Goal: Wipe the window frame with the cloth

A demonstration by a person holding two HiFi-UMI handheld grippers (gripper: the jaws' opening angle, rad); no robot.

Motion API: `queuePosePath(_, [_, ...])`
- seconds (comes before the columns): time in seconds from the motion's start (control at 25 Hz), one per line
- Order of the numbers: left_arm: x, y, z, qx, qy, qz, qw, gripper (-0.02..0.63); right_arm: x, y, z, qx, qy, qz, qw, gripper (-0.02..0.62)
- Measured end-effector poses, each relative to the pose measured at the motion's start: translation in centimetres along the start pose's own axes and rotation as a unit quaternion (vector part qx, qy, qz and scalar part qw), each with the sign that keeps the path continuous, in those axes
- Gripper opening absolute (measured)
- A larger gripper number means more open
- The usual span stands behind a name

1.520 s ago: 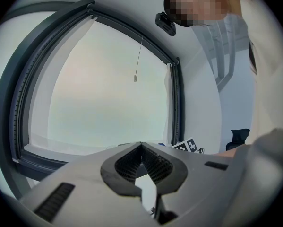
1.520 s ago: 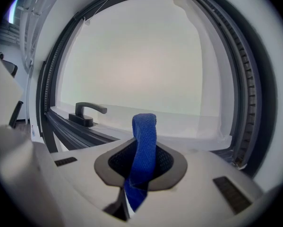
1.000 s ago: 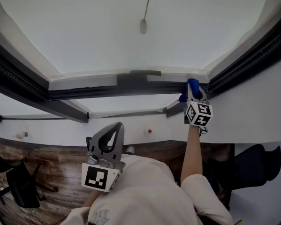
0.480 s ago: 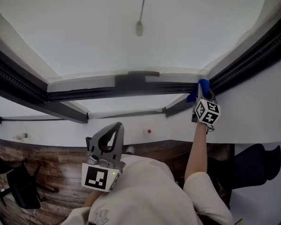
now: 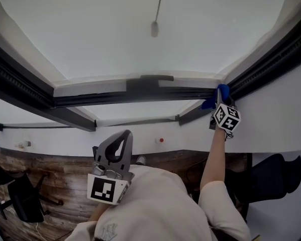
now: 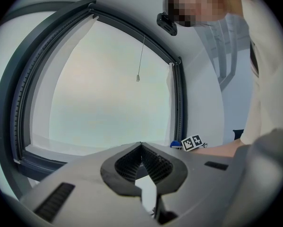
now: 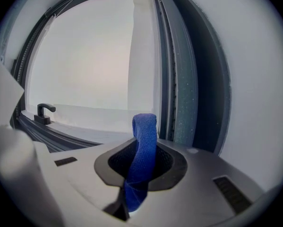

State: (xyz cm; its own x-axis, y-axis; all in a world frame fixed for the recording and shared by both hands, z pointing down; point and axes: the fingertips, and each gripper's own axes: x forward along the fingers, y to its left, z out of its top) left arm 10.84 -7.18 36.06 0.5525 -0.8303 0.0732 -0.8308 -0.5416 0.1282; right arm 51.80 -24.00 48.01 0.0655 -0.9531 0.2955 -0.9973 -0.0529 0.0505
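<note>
Right gripper (image 5: 221,102), clenching the cloth (image 5: 222,90), has slid rightward into the window frame's (image 5: 140,95) corner — left gripper (image 5: 123,134) stays closed, empty.

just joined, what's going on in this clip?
A person is working on a window frame with a gripper in each hand. The right gripper is shut on a blue cloth and holds it up at the corner where the frame's bottom rail meets its right side; the cloth looks to be against the frame there. The left gripper is held back near the person's torso, jaws together, with nothing in them.
</note>
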Motion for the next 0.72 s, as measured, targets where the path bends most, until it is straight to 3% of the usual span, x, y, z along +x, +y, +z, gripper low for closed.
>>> queuePosePath(0.32, [-2.2, 1.1, 0.5, 0.015, -0.001, 0.009, 0.9999, 0.009, -0.3, -0.1, 0.1, 0.006, 0.018, -0.018, 1.000, 0.060])
queuePosePath(0.48, [-2.8, 1.0, 0.8, 0.020, -0.003, 0.000, 0.9998, 0.009, -2.4, 2.1, 2.5, 0.025, -0.027, -0.008, 0.999, 0.060])
queuePosePath(0.56, [-3.0, 0.9, 0.9, 0.022, -0.004, -0.004, 0.9997, 0.009, -4.1, 5.6, 3.9, 0.023, -0.060, 0.027, 0.998, 0.060])
queuePosePath(0.72, [-3.2, 0.2, 1.1, 0.023, -0.007, -0.018, 0.9995, 0.009, -7.5, 15.9, 4.6, 0.014, -0.096, 0.136, 0.986, 0.060])
